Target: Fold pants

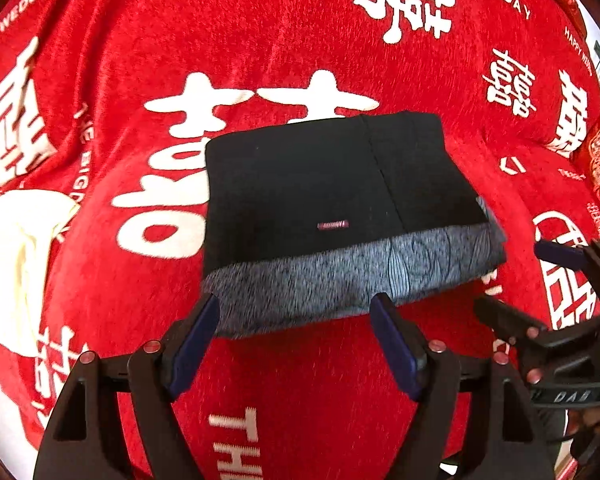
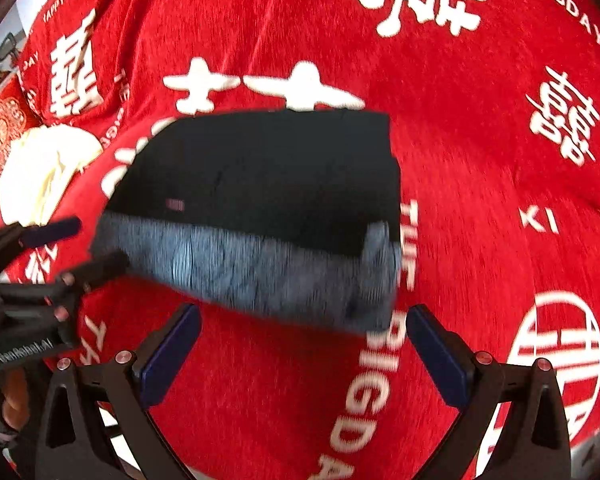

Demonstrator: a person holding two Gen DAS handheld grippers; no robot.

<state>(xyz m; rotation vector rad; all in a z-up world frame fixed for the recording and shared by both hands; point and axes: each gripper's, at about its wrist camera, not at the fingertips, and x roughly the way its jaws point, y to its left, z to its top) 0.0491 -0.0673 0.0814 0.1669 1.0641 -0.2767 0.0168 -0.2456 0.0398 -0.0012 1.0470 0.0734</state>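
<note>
The pants (image 1: 320,184) lie folded into a compact black rectangle, with a grey fleecy inner band along the near edge and a small label on top. They rest on a red blanket (image 1: 300,40) with white characters. My left gripper (image 1: 296,308) is open just in front of the grey edge, its blue pads clear of the cloth. My right gripper (image 2: 304,314) is open too, at the near right corner of the pants (image 2: 268,168), and holds nothing. Each gripper shows in the other's view: the right gripper (image 1: 528,280) and the left gripper (image 2: 88,245).
A cream cloth (image 1: 16,260) lies bunched on the blanket left of the pants, seen again as the cream cloth (image 2: 48,164). A red patterned cushion (image 2: 0,132) sits at the blanket's edge. Red blanket (image 2: 480,200) stretches far beyond and to the right.
</note>
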